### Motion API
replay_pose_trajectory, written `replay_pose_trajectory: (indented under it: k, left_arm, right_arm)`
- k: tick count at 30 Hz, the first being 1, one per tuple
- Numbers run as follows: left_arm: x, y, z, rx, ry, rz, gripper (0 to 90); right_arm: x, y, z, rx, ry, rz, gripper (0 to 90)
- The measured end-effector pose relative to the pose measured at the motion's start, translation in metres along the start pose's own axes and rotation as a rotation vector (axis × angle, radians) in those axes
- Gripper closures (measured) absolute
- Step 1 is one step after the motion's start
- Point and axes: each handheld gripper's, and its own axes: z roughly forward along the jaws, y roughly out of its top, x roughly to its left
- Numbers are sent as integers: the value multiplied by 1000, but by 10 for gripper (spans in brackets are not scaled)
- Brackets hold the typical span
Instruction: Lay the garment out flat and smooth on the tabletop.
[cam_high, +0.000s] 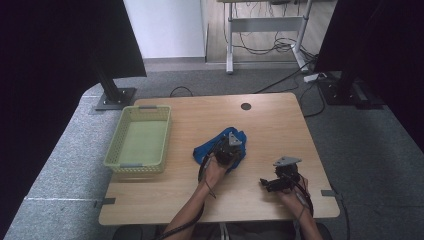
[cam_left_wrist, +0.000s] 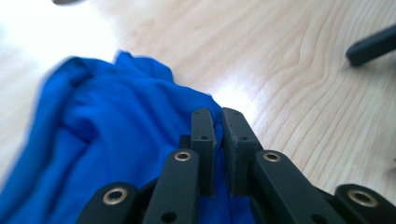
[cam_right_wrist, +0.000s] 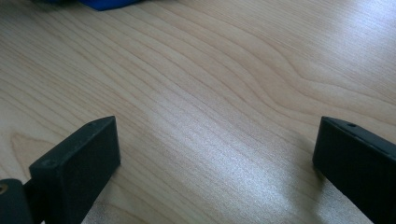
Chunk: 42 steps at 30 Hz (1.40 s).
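— Black jaws of the left gripper (cam_left_wrist: 218, 140) rise from the bottom of its own view, pressed nearly together over a crumpled blue cloth (cam_left_wrist: 107, 140). Why so tight?

— They look pinched on a fold at the cloth's near edge; only a thin slit separates them, and blue fabric shows beneath and between. A thin grip on one layer probably suits lifting or dragging the cloth.

— Where does the cloth sit in the high view?

— At the centre of the light wooden table (cam_high: 260, 125), bunched under the left gripper (cam_high: 226, 150), well apart from the pale green plastic basket (cam_high: 140, 140) at centre left.

— Does the basket matter?

— It stands empty along the table's left edge, so it may be the cloth's destination, though that is a guess.

— And the right gripper (cam_high: 279, 181)?

— It rests low at the lower right of the table, jaws spread wide over bare wood, holding nothing. In its own view the cloth's edge (cam_right_wrist: 105, 3) peeks in at the top left, so it seems to be waiting, pointed toward the work.
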Motion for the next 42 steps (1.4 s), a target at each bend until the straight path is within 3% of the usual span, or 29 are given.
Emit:
replay_pose_trajectory:
  k: [5,10,15,20,28,32,42]
  left_arm:
    - [19,0,-23,-49,24,-41,835]
    - [44,-13,-35,-62,64,-104,835]
    - [65,-36,-29,-31,94,-168,831]
    - [75,-54,-18,0,83,-202,825]
    - [74,-55,-9,31,49,-179,785]
    - [70,-57,-8,24,47,-172,787]
    - [44,-60,-9,5,15,-141,786]
  right_arm:
    - [0,0,0,0,0,0,3]
    - [0,0,0,0,-1,-1,3]
    - [0,0,0,1,-1,1,4]
    - [0,0,0,1,-2,2,4]
    - [0,0,0,-1,-4,5,12]
    - [0,3,1,-11,2,17,67]
    - [8,40,12,-84,44,7,88]
